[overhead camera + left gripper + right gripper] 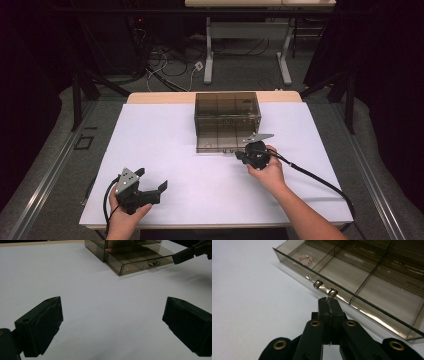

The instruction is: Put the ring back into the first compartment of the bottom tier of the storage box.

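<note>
A smoky see-through drawer box (227, 112) stands at the middle back of the white table (165, 145). Its bottom drawer (362, 277) is pulled out, with dividers inside. A pink bead bracelet (306, 259) lies in the drawer's end compartment. My right gripper (328, 302) is shut with nothing between its jaws, its tips just short of the drawer's small metal handle (325, 288). In the high view the right gripper (240, 156) sits at the drawer's front. My left gripper (151, 179) rests open near the front left, its jaws wide apart over bare table (112, 325).
The right gripper's cable (320, 182) trails across the table toward the right edge. Beyond the table are a desk frame (247, 47) and loose cables (170, 65) on the floor. From the left gripper view the drawer handle (154, 264) and the right gripper (182, 255) appear far off.
</note>
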Demonstrator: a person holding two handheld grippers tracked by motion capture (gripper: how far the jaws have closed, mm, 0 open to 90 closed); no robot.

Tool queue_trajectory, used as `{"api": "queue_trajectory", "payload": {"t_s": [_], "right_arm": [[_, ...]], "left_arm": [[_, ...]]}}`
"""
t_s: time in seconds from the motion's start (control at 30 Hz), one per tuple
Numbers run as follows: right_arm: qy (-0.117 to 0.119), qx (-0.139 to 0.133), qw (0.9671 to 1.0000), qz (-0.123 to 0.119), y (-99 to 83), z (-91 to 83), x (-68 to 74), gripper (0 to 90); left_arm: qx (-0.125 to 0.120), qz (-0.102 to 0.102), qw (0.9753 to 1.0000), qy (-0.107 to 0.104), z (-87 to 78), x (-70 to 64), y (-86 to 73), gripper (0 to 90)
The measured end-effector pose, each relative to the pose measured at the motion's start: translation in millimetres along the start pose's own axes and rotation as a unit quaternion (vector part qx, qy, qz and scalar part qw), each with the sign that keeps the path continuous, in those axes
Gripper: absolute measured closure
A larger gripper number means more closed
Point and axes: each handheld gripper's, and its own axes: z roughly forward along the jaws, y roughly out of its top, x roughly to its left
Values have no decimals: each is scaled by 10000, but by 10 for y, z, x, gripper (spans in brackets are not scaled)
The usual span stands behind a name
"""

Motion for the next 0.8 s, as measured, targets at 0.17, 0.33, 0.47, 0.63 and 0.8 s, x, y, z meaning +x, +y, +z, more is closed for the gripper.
{"api": "queue_trajectory", "payload": {"t_s": [0.17, 0.33, 0.47, 0.63, 0.8], "right_arm": [[-38, 45, 9999, 81, 8, 36, -30, 900], [-113, 109, 9998, 122, 13, 78, -61, 900], [-130, 133, 9997, 143, 16, 109, -84, 900], [-160, 129, 9996, 183, 17, 139, -104, 900], [-195, 160, 9994, 226, 22, 161, -122, 900]], "left_arm": [[2, 22, 10000, 7, -1, 5, 1, 29], [2, 21, 10000, 3, -1, 4, 1, 29], [1, 17, 10000, 8, -1, 6, 0, 29], [-6, 23, 10000, 24, 2, 4, -1, 29], [3, 23, 10000, 6, 2, 3, -1, 29]]}}
